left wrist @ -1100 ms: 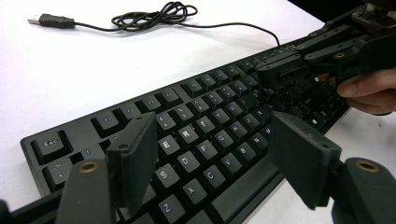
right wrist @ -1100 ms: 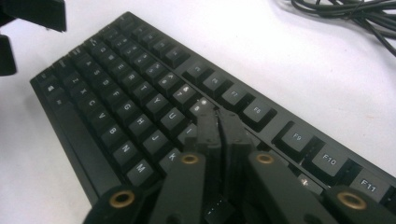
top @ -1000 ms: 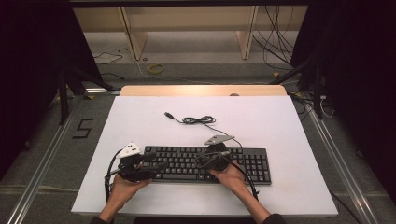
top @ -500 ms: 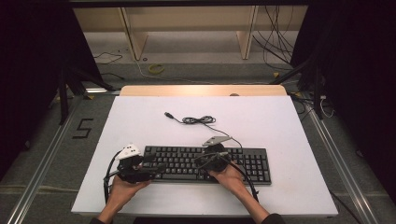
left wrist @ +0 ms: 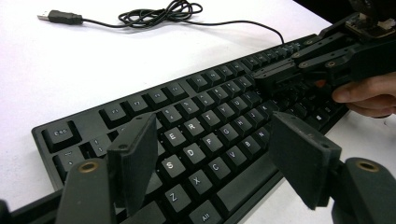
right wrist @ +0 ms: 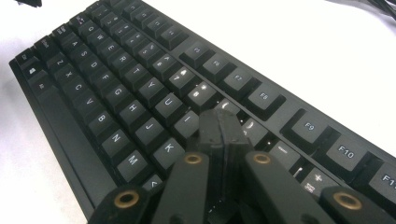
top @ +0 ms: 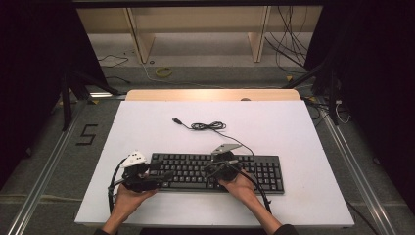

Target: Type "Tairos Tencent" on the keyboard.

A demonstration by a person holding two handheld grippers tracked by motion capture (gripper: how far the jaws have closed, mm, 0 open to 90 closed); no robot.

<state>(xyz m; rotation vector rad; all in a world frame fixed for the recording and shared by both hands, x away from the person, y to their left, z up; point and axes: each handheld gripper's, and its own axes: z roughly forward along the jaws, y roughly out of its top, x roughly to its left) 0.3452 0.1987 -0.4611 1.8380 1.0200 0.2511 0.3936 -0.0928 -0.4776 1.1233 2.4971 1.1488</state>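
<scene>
You are working in a lab-style recording bay, not a home. Ahead of your grippers, past the white table [top: 147,122], lies a bare grey floor with loose cables [top: 288,46] and plain wooden shelving [top: 195,29]. Black curtains [top: 29,73] close off both sides, metal rails [top: 44,166] flank the table, and a taped number five [top: 86,134] marks the floor to your left.

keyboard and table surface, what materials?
Black full-size keyboard: looks like matte moulded plastic; the keycaps carry white printed legends and only soft highlights. White tabletop: smooth matte board, possibly laminate or paint, with a pale wood strip along its far edge.
</scene>
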